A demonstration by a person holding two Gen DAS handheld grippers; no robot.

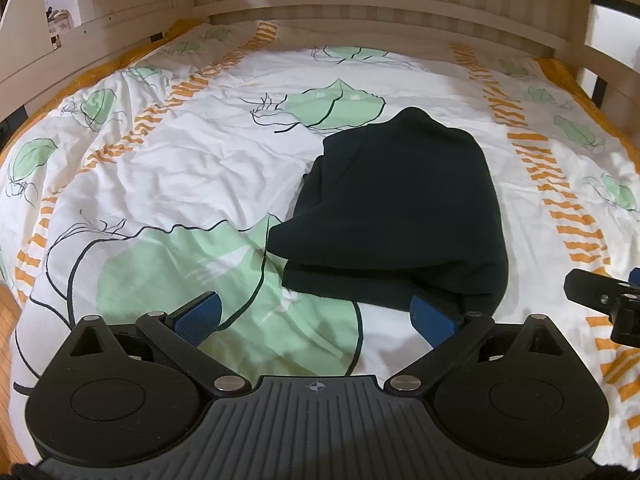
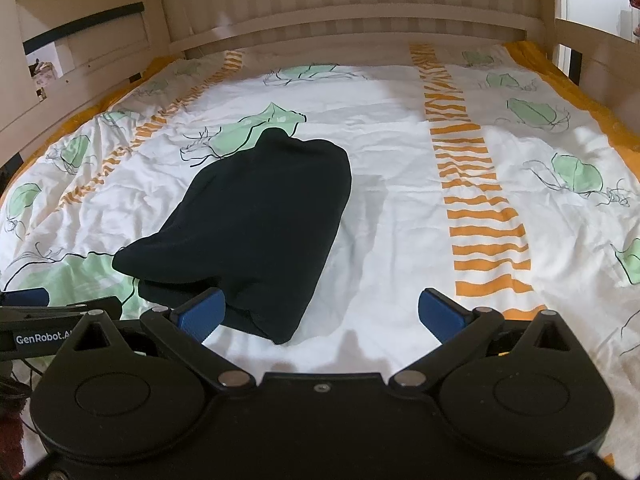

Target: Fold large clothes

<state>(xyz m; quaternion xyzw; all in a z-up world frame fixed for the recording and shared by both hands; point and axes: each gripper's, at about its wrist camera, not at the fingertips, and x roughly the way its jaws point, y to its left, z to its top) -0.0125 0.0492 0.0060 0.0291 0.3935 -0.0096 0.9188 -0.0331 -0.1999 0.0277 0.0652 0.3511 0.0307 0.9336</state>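
Observation:
A dark navy garment (image 1: 400,208) lies folded into a long bundle on the bed; it also shows in the right wrist view (image 2: 264,216). My left gripper (image 1: 316,316) is open and empty, just in front of the bundle's near edge, with its right blue finger (image 1: 434,318) close under the garment's near right corner. My right gripper (image 2: 322,314) is open and empty, at the bundle's near right end, its left blue finger (image 2: 200,314) beside the cloth. Each gripper shows at the edge of the other's view.
The bed is covered by a white quilt (image 1: 192,168) with green leaf prints and orange stripes. A pale wooden headboard (image 2: 360,12) and side rails (image 1: 100,36) enclose the bed. Wooden floor (image 1: 8,320) shows at the left.

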